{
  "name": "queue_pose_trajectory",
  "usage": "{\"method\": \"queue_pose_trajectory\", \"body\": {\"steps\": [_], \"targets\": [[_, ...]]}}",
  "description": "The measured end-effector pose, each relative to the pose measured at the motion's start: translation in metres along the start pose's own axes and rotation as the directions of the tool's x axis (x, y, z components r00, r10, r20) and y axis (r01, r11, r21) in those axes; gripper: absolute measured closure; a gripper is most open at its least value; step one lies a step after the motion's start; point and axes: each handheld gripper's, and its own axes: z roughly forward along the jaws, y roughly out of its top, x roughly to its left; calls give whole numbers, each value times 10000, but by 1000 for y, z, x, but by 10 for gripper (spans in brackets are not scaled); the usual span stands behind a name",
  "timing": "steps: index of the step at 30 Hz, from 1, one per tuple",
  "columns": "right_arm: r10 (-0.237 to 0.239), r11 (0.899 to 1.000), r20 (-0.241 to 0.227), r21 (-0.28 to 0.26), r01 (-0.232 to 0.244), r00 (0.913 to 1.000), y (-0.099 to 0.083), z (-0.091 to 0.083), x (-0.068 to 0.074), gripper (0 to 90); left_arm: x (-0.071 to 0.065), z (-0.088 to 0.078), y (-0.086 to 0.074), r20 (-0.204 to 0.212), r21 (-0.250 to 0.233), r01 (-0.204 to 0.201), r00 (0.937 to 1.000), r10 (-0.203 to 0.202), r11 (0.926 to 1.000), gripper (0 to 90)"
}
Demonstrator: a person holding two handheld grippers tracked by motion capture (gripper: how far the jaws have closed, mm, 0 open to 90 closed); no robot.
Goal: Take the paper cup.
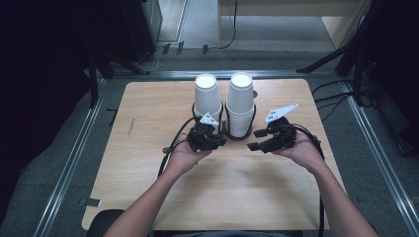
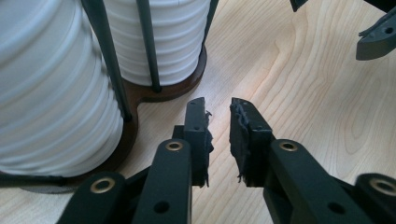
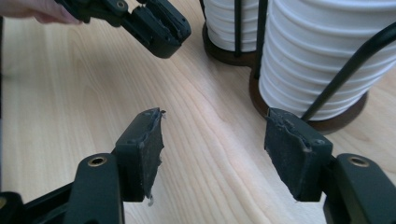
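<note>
- In the high view, a wooden table carried two stacks of white paper cups set in a dark wire holder on a brown base, toward the far edge: the left cup stack and the right cup stack stood upright side by side.
- The left gripper was held just in front of the left stack, and the right gripper just in front and to the right of the right stack; each rested in an upturned hand, with a gap of bare table between them.
- In the left gripper view, its jaws stood narrowly apart with nothing between them, over bare wood. The cup stacks rose close on the left behind the holder's thin black rods, and the other gripper's tip showed at the upper right.
- In the right gripper view, the jaws were spread wide and empty above the table. The holder's brown base and the ribbed cups sat just beyond the right jaw; the left gripper hung at upper left.
</note>
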Motion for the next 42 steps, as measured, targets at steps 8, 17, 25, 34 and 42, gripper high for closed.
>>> {"method": "queue_pose_trajectory", "body": {"steps": [8,17,25,34,42], "targets": [[351,9993,324,-150,-347,9989,12,-17,-8,353,-4,2,14,-6,-276,270,9996,-270,9993,861],[169,9997,666,-207,-155,9976,36,-33,-16,323,-7,4,33,-40,-507,263,9996,-266,9984,896],[168,9990,1003,-418,-126,9948,56,-41,-26,309,-12,9,48,-472,-808,337,9982,-376,9962,897],[93,9991,1211,-421,-42,9926,86,-42,-33,259,-11,13,62,-887,-997,749,9925,-838,9922,897],[54,9980,1280,-625,26,9918,106,-43,-35,206,-14,17,67,-1047,-895,775,9907,-868,9930,897]]}}
